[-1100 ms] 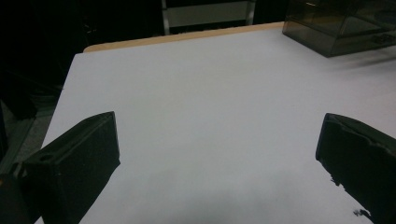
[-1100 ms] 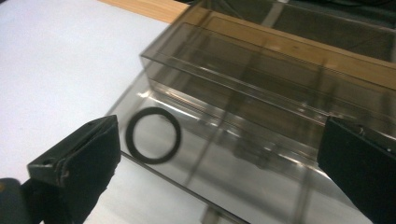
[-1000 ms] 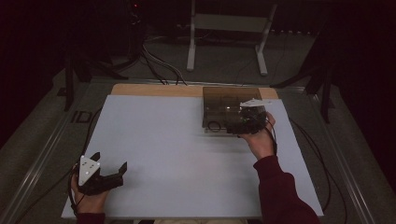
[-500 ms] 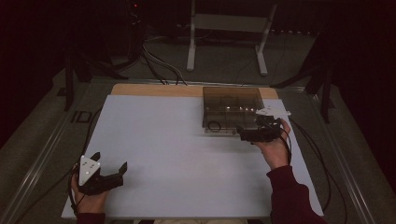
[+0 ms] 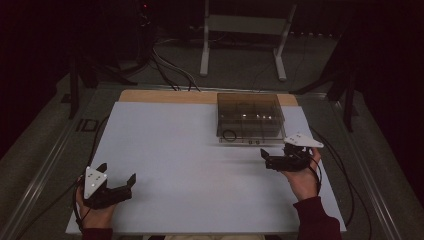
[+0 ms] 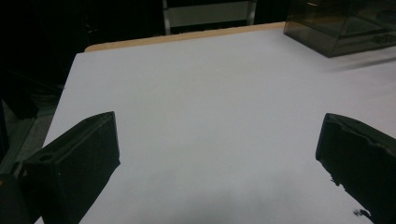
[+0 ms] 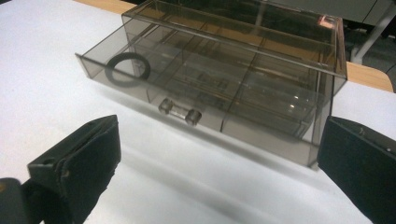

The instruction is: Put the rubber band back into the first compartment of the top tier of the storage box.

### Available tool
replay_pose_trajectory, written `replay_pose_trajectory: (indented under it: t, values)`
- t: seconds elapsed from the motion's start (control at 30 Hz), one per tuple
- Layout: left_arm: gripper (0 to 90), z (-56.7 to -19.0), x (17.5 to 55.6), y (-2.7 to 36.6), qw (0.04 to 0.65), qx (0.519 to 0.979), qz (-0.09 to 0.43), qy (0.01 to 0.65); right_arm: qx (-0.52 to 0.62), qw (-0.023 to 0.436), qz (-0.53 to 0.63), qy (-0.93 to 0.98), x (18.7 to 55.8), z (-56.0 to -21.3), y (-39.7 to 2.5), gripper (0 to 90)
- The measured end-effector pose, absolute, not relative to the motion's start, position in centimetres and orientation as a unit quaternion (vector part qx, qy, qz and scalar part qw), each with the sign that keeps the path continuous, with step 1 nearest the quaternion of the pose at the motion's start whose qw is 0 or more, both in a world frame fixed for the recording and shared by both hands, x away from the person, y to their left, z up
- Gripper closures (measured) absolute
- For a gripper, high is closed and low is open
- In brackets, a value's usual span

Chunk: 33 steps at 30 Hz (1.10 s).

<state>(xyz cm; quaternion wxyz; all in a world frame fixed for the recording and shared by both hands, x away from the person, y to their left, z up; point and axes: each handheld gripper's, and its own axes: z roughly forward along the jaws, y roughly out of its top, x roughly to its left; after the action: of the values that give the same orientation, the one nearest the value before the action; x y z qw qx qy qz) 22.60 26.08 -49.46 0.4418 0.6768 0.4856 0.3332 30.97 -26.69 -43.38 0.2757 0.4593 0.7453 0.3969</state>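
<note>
High view: the right hand-held gripper (image 5: 272,159) has drawn back from the smoky box (image 5: 250,118), jaws apart and empty. Its drawer (image 7: 154,88) stands slightly out (a black ring (image 7: 127,66) inside), so the pull looks unfinished.

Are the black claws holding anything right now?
No. The left gripper and right gripper are both open and empty, with the drawer box untouched.

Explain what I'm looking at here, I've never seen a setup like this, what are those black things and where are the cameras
A person at a table holds a hand-held gripper in each hand: the left hand-held gripper and the right hand-held gripper. One picture comes from a camera above the table. The other two come from cameras riding on each tool, looking along its black jaws. On the white surface stands a smoky clear drawer box, its drawer partly open with a black ring inside. Both tools are open and hold nothing.
</note>
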Motion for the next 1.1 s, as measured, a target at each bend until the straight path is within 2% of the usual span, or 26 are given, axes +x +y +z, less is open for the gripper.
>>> replay_pose_trajectory:
  t: [0.7,1.1]
  values:
    - [0.6,-49.4,22.5,26.6,0.447,0.67,0.333,0.489,0.452,0.287,0.444,0.718,26.2,-46.1,-28.9,0.0]
    - [0.5,-49.3,22.4,26.7,0.451,0.669,0.332,0.489,0.447,0.28,0.46,0.714,24.7,-47.6,-29.4,0.0]
